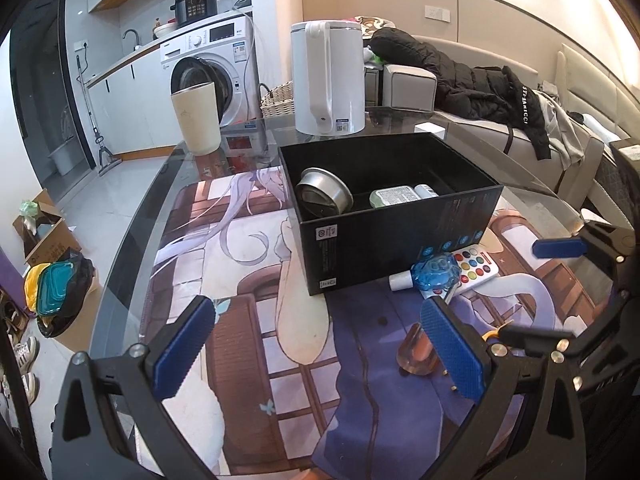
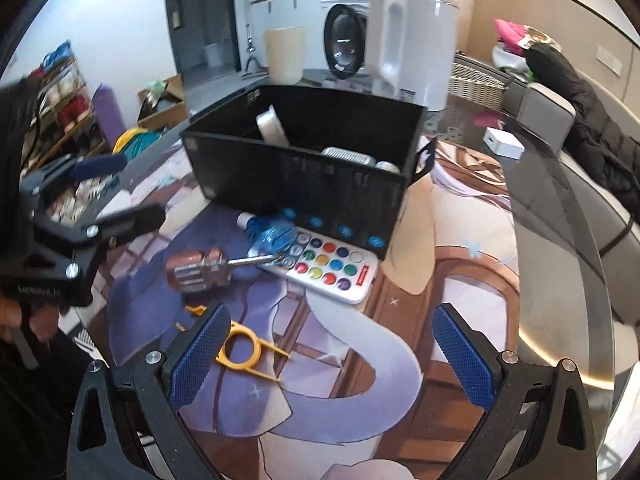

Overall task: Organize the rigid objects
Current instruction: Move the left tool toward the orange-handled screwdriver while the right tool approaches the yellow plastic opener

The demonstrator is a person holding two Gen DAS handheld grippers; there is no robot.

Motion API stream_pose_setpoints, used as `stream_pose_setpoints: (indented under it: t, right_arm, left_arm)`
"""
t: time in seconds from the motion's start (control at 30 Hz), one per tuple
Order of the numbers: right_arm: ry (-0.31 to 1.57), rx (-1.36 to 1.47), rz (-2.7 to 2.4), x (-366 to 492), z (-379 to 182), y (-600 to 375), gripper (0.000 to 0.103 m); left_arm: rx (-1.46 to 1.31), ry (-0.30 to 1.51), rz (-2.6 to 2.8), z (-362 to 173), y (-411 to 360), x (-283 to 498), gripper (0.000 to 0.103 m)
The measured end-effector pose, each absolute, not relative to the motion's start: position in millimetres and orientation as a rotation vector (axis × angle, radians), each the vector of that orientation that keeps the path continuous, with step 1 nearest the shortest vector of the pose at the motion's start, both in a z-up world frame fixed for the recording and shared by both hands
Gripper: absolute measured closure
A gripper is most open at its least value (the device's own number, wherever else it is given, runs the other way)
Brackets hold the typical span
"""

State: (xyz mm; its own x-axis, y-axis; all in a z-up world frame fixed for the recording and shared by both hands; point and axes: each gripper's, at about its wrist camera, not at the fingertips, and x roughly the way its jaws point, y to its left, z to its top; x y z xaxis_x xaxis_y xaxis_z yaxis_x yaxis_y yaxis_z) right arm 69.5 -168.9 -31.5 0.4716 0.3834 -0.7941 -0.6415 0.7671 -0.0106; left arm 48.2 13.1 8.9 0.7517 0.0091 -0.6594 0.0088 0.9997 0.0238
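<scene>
1. On the glass table [image 1: 132,216], over a printed mat [image 1: 248,344], stands a black cardboard box [image 1: 400,240], open-topped and straight-walled; in the right wrist view it sits at 12 o'clock.
2. Already in the box: a brushed-metal cup [image 1: 324,196] lying on its side, a pale green ribbed case [image 1: 394,197] and a small white bottle [image 1: 426,191]. Judged from this, sorting is partly done.
3. Left outside, just beside the box's near wall: a white remote [image 2: 334,270] with glossy coloured round buttons; a translucent blue, faceted plastic piece [image 2: 274,238] resting on the remote's edge; a screwdriver [image 2: 208,266] with a clear amber fluted handle and steel shaft; and a flat yellow plastic ring-shaped tool [image 2: 244,350] at 7 o'clock.
4. Left gripper [image 1: 316,350]: fingers spread wide, blue knurled pads, nothing held; the screwdriver handle lies close by its right finger.
5. Right gripper [image 2: 330,354]: fingers likewise wide apart and empty, the yellow tool partly under its left finger.
6. Bystanders at the table's far edge: a smooth white kettle [image 1: 328,80] and a cream tumbler [image 1: 196,120].
</scene>
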Motion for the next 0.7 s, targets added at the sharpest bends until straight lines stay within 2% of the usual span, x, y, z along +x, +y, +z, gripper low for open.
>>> stream_pose_setpoints:
  t: [0.4,0.7]
  right_arm:
    - [0.946,-0.419,0.598,77.5,-50.2,-172.1,0.001]
    - [0.972,-0.350,0.686,77.7,-49.3,-171.8,0.001]
  left_arm:
    - [0.083,0.794,-0.056,-4.6,-1.9,55.3,0.000]
    - [0.091,0.814,-0.076,-7.8,-7.0,61.9,0.000]
